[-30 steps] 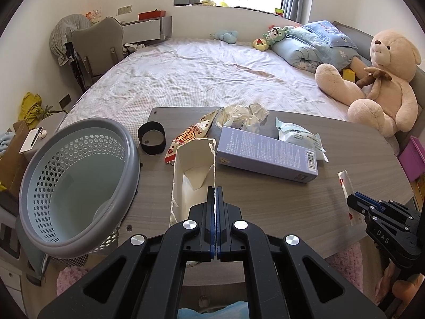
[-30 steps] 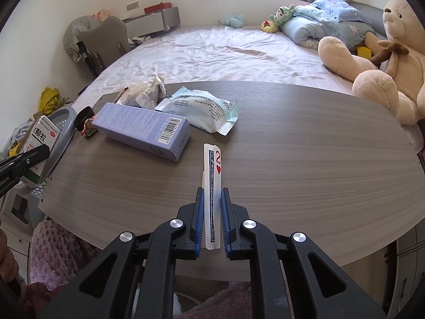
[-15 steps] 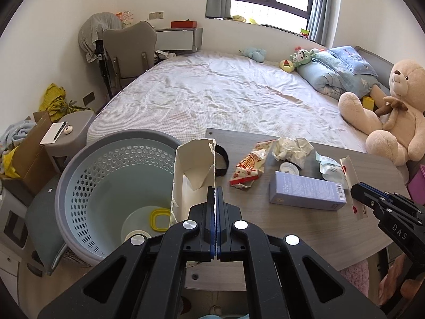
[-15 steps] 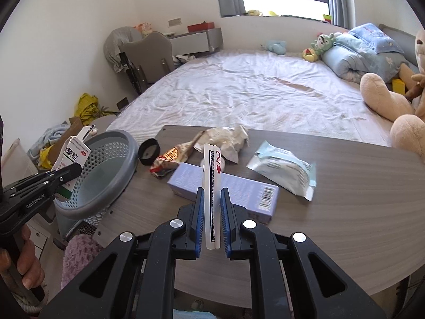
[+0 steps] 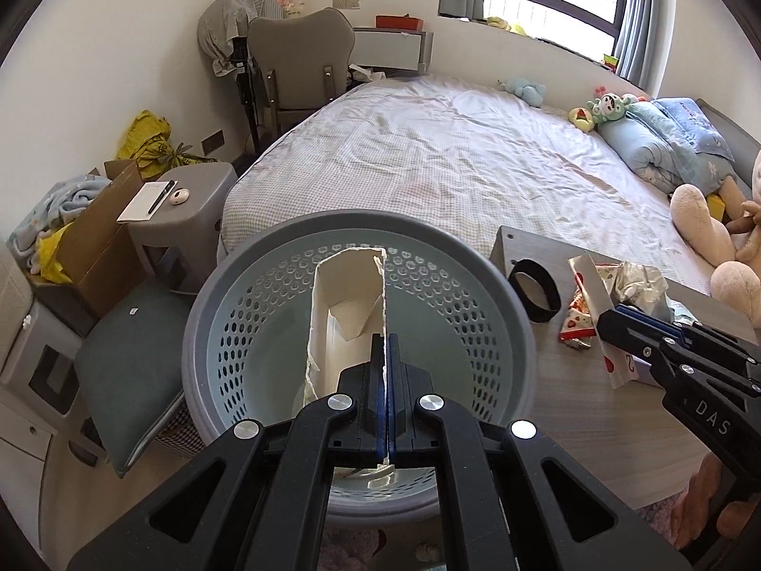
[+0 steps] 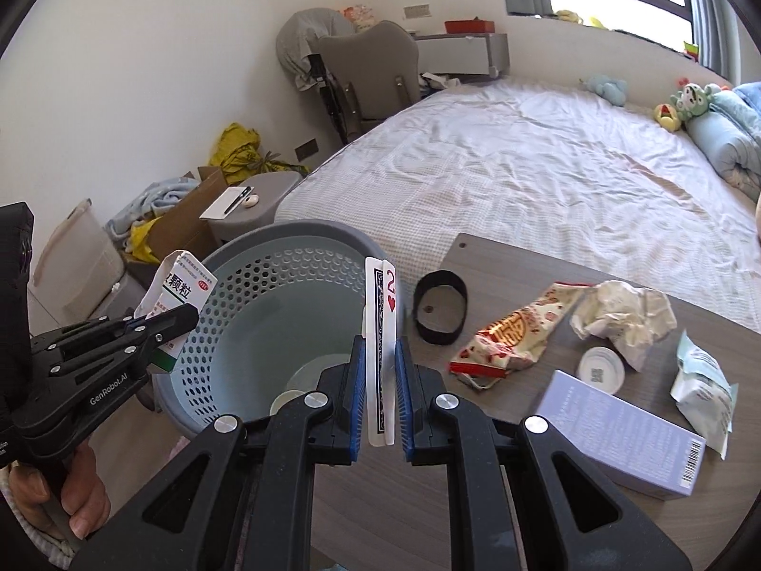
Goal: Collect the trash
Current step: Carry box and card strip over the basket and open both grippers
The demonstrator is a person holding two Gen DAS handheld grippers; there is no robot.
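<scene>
both claws loaded over the basket [image 5: 504, 285]
my left claw [image 5: 384, 347] pinches an open carton [image 5: 342, 304]; my right claw [image 6: 380, 366] pinches playing cards [image 6: 380, 323].

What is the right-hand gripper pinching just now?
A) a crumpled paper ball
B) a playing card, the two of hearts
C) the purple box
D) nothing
B: the right gripper is shut on a playing card showing a red 2 and a heart, held upright near the laundry basket.
</scene>
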